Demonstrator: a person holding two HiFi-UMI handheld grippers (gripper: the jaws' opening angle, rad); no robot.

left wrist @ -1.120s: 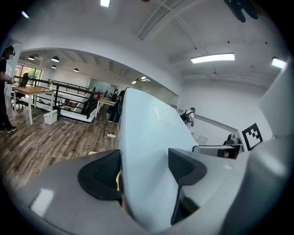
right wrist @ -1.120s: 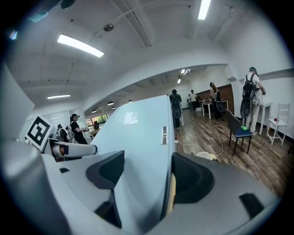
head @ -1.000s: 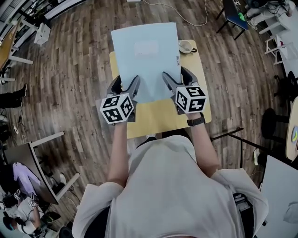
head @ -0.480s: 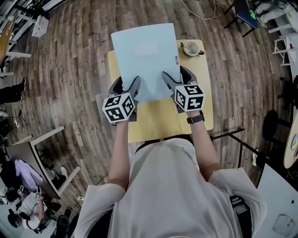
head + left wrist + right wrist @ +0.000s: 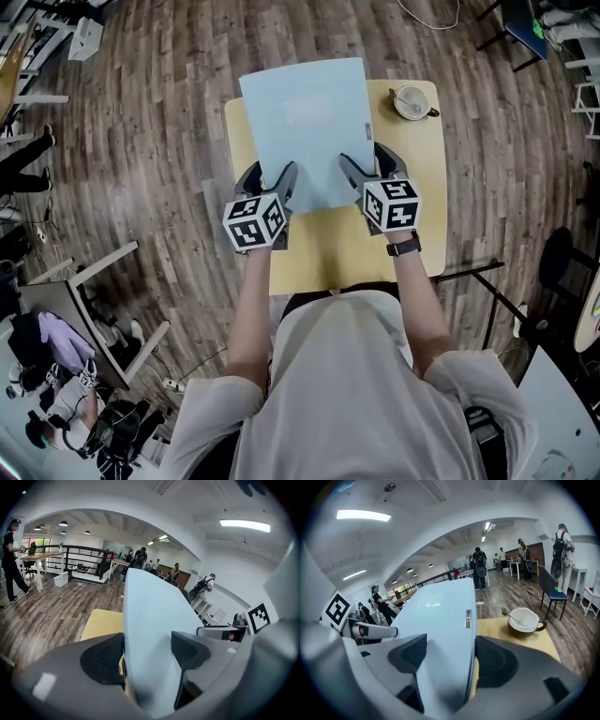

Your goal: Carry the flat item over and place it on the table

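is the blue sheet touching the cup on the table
Apart. The head view shows a strip of bare yellow table between the blue sheet and the cup; the right gripper view shows the same gap.

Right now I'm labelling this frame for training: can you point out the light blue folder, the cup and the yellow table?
light blue folder (image 5: 305, 131), head view, middle of its cover.
cup (image 5: 526, 620), right gripper view, its white inside.
yellow table (image 5: 342, 251), head view, bare top behind the folder's near edge.

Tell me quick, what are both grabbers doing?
Left gripper: closed, holding the pale blue folder.
Right gripper: closed, holding that same folder.
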